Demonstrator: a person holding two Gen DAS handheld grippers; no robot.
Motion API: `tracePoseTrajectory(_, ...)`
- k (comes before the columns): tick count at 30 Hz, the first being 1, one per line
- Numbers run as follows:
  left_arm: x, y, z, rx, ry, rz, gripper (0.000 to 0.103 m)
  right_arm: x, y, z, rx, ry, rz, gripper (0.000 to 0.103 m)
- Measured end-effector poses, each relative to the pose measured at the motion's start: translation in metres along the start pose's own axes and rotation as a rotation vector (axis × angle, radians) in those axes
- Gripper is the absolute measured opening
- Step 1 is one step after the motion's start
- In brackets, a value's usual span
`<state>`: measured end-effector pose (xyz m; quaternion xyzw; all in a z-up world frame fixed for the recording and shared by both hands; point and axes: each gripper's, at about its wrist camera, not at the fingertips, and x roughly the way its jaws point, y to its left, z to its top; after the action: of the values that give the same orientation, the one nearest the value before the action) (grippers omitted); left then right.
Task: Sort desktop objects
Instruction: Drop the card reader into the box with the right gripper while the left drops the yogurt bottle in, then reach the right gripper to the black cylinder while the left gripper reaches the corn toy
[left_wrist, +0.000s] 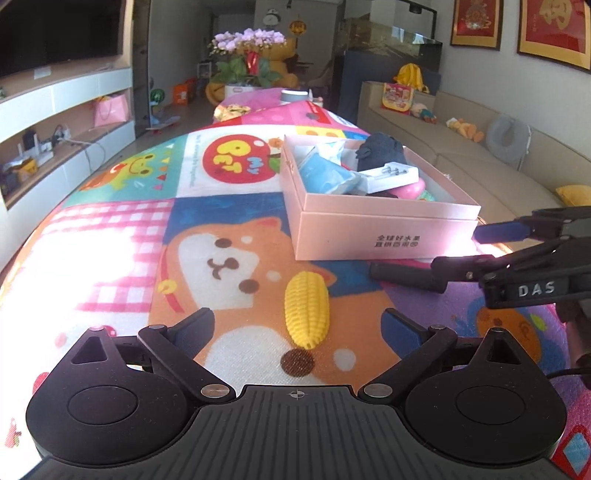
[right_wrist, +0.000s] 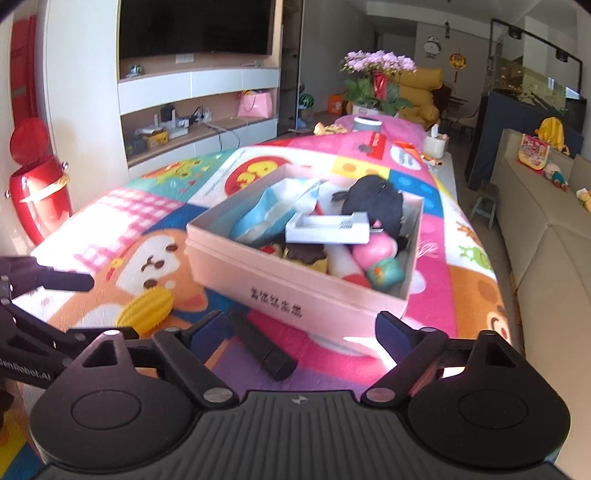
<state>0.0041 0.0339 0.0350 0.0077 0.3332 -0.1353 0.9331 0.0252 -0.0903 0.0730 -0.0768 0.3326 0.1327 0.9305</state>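
I am picking up the last things to put in the pink cardboard box (left_wrist: 384, 230), which sits on the bright cartoon cloth (left_wrist: 122, 236) and already holds many toys. My left gripper (left_wrist: 299, 326) is wide open, with the bumpy yellow toy corn (left_wrist: 307, 308) lying between its fingers, not squeezed yet. My right gripper (right_wrist: 301, 330) is open too, with nothing pinched, and the black round stick (right_wrist: 260, 345) lies just near of the box between its fingers. Next I think I must close on each and lift them into the box.
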Motion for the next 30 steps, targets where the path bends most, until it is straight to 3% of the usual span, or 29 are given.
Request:
tracePoseTrajectory(8, -0.003, 0.004, -0.004, -0.039, 0.012, -0.002, 0.100, 0.029, 0.013, -0.005, -0.048, 0.055, 0.074, 0.052)
tracePoseTrajectory(17, -0.004, -0.012, -0.005, -0.015, 0.021, -0.041, 0.100, 0.032, -0.008, -0.015, 0.048, 0.095, 0.069, 0.049)
tracePoseTrajectory(21, -0.010, -0.028, -0.010, -0.042, 0.040, -0.156, 0.100, 0.029, -0.024, -0.017, 0.118, 0.082, 0.001, 0.049)
tracePoseTrajectory(25, -0.017, -0.047, -0.020, -0.148, 0.023, -0.300, 0.102, 0.019, -0.043, -0.022, 0.205, 0.039, -0.092, 0.052)
tracePoseTrajectory(30, -0.015, -0.075, -0.024, -0.119, -0.015, -0.273, 0.102, 0.010, -0.063, -0.032, 0.319, 0.011, -0.226, 0.065)
